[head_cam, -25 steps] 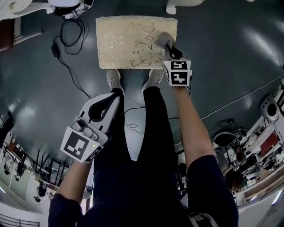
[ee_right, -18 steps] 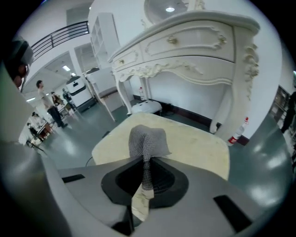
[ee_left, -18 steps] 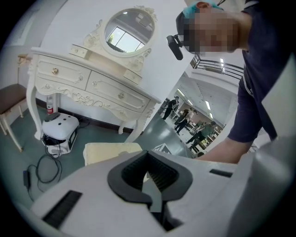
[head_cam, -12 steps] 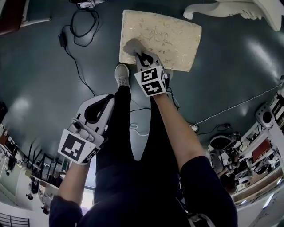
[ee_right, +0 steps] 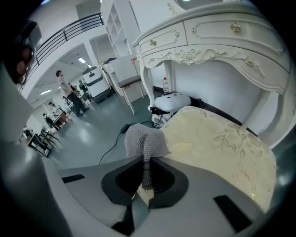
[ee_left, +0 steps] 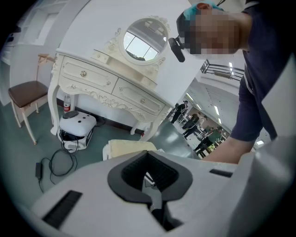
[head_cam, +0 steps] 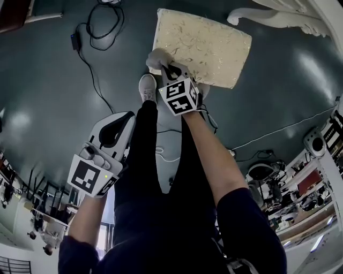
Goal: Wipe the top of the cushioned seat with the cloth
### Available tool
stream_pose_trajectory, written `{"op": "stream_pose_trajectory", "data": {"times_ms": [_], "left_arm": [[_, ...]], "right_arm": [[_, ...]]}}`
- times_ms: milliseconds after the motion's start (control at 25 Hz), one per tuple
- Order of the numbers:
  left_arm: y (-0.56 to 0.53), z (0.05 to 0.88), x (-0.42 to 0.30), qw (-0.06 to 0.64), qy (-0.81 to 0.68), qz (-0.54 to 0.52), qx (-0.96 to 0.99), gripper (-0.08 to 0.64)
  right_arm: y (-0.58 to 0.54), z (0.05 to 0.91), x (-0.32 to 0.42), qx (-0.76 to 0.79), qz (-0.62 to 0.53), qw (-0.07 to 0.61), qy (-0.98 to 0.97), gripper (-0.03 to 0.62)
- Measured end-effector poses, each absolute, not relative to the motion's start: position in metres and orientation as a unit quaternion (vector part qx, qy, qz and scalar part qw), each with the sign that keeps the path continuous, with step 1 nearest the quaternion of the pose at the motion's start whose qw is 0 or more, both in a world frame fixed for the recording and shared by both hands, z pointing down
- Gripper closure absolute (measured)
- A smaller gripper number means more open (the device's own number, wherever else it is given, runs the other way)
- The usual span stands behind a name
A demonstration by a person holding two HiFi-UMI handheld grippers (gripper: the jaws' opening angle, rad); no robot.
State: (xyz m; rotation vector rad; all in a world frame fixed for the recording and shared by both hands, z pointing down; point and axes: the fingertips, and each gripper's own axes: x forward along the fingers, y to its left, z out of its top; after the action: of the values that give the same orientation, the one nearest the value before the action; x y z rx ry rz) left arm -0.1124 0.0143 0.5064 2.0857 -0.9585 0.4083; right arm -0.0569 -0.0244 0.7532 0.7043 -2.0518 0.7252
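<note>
The cushioned seat (head_cam: 206,45) is a cream, leaf-patterned pad, straight ahead of the person's feet in the head view. A grey knitted cloth (head_cam: 157,57) rests on the seat's near left corner, and my right gripper (head_cam: 170,71) is shut on it. In the right gripper view the cloth (ee_right: 144,140) bunches up out of the jaws at the edge of the seat (ee_right: 217,146). My left gripper (head_cam: 113,132) hangs low beside the person's left leg, away from the seat, shut with nothing in it. The left gripper view shows a part of the seat (ee_left: 127,147) beyond the left gripper (ee_left: 149,180).
A white carved dressing table (ee_left: 106,88) with a round mirror stands behind the seat; its leg (head_cam: 273,16) reaches near the seat's far right. A white device (ee_left: 77,126) and black cables (head_cam: 91,48) lie on the dark floor at left. A brown-seated chair (ee_left: 25,92) stands further left.
My right gripper has dragged the cloth from the seat's near right corner across to its near left corner. The left gripper has stayed by the leg.
</note>
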Motion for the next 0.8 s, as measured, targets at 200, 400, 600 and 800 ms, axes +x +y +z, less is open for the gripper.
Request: {"op": "stream_pose_trajectory", "data": {"times_ms": [200, 400, 600, 800], "left_arm": [[0.010, 0.508, -0.076, 0.390, -0.359, 0.165, 0.832, 0.560], [0.009, 0.510, -0.027, 0.388, -0.337, 0.173, 0.840, 0.560], [0.009, 0.508, 0.027, 0.382, -0.315, 0.178, 0.851, 0.560], [0.012, 0.508, 0.076, 0.378, -0.291, 0.189, 0.859, 0.560]], "right_arm": [[-0.018, 0.756, -0.012, 0.300, 0.307, 0.412, -0.804, 0.555], [-0.013, 0.759, 0.048, 0.326, 0.319, 0.410, -0.790, 0.555], [-0.006, 0.760, 0.108, 0.350, 0.332, 0.405, -0.777, 0.555], [0.003, 0.760, 0.162, 0.370, 0.340, 0.400, -0.766, 0.555]]}}
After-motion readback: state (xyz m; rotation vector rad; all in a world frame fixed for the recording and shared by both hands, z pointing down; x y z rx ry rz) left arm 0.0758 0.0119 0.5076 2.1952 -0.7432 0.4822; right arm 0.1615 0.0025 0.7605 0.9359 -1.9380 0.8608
